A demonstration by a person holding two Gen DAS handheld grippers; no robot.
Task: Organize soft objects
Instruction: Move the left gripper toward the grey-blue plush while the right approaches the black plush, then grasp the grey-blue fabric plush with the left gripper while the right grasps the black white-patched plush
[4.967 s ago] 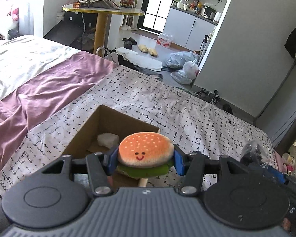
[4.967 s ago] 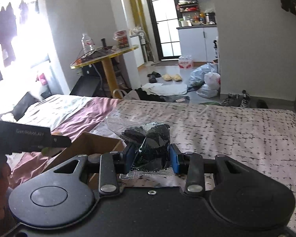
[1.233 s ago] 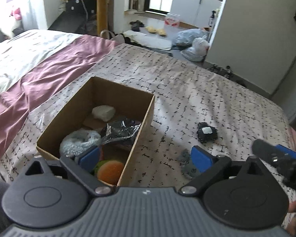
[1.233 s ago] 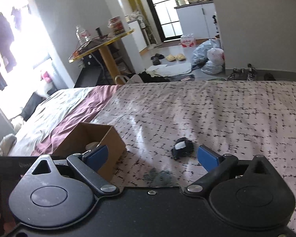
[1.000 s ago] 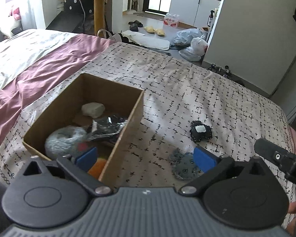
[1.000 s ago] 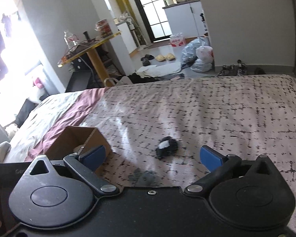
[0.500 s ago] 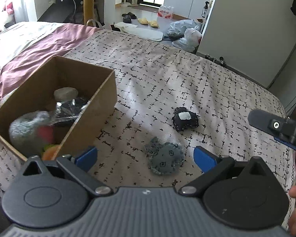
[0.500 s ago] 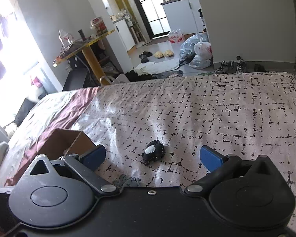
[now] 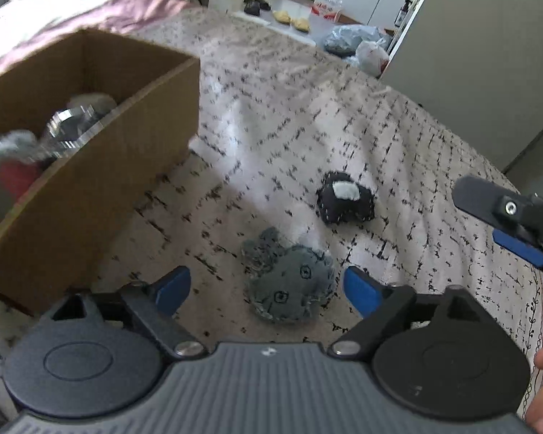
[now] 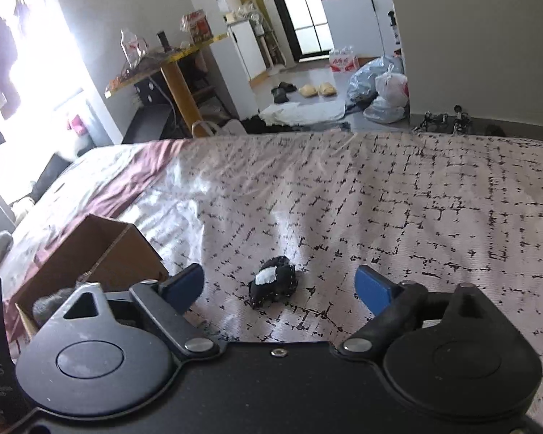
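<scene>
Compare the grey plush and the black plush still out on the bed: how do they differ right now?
The grey plush is rounder, frayed-edged, with small dark square marks; the black plush is boxier with a white patch on top. The grey one sits between the open left gripper's fingers; the black one lies beyond it, lined up with the open right gripper. The grey one lies nearer the cardboard box. Both rest on the patterned bedspread, outside the box, ungripped.

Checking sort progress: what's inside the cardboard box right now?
Left wrist view, blurred: the cardboard box holds something crinkly and shiny, a grey fuzzy item and a red patch. Its near wall hides the rest.
</scene>
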